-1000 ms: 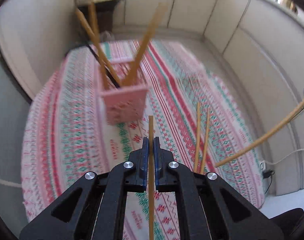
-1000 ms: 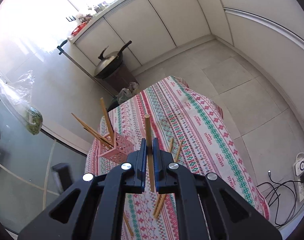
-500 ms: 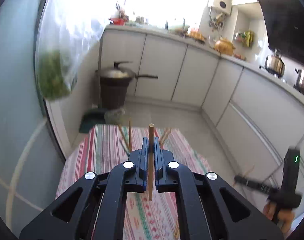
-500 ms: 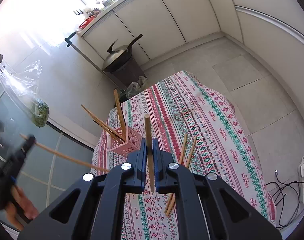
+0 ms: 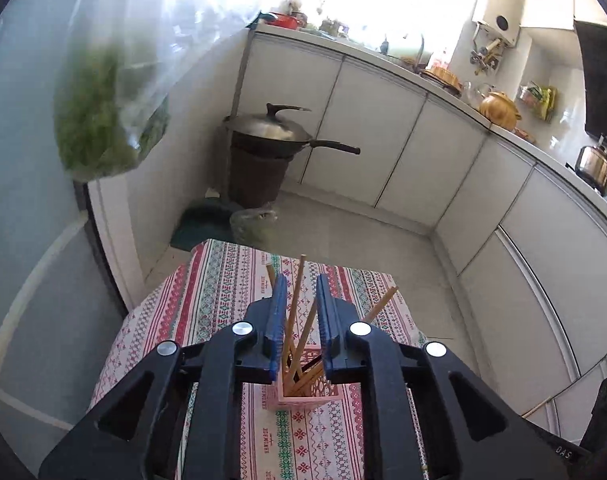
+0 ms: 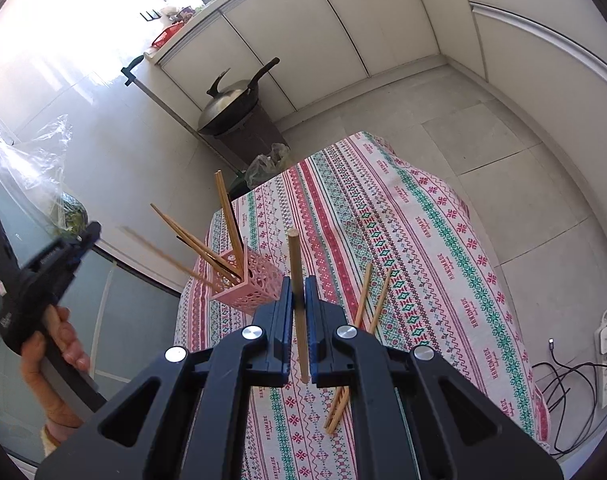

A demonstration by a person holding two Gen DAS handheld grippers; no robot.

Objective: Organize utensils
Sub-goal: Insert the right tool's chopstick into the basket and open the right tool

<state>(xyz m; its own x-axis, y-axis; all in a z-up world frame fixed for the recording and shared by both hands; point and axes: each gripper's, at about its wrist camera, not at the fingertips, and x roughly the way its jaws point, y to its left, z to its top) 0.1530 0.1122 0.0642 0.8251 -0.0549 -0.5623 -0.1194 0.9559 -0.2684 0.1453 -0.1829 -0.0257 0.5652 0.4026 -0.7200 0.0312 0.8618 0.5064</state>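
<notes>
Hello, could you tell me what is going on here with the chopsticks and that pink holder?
A person is sorting chopsticks into a pink holder on a patterned tablecloth. The left gripper is open above the holder, which has several chopsticks standing in it. The right gripper is shut on one chopstick, held upright and not yet placed. Two loose chopsticks lie on the cloth beside the holder.
</notes>
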